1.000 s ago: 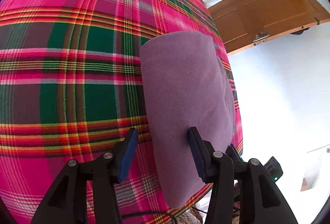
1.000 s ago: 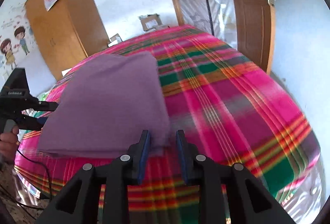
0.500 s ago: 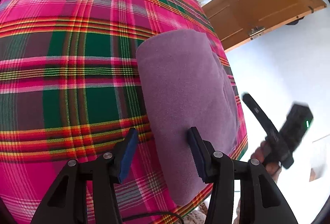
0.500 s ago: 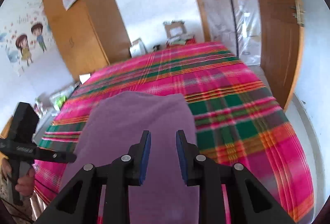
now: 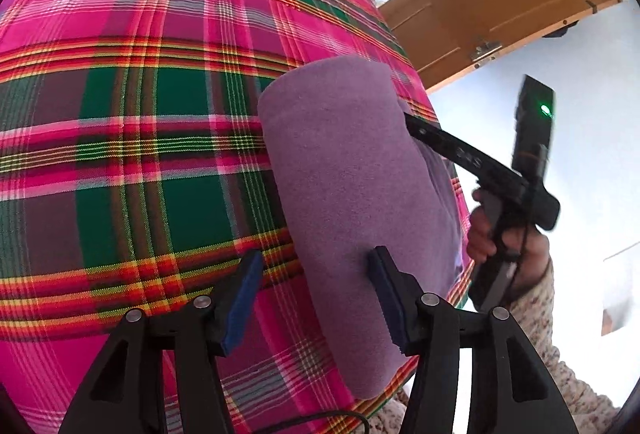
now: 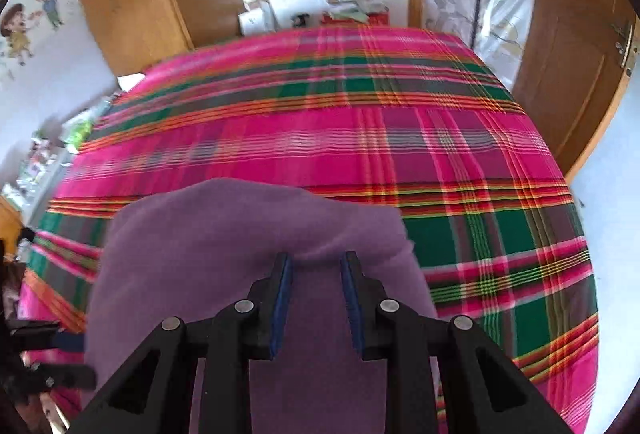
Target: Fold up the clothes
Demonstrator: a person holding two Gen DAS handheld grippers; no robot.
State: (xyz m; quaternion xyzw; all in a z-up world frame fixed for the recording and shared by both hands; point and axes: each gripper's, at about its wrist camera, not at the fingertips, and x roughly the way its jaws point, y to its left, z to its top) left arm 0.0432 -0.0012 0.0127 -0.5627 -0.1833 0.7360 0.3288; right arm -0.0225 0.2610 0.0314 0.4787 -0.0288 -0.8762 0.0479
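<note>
A folded purple garment (image 5: 352,194) lies on the plaid bed (image 5: 120,138), near the bed's edge. The left claw (image 5: 316,298) hovers wide open at 6 o'clock of the garment, empty. The right claw (image 6: 316,298) hangs over the cloth, narrowly parted, gripping nothing. A wooden door (image 5: 488,6) stands at 1 o'clock.

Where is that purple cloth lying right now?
The folded purple cloth lies on the plaid bedspread near the bed's edge on the door side. In the right wrist view it sits just under the right tool.
</note>
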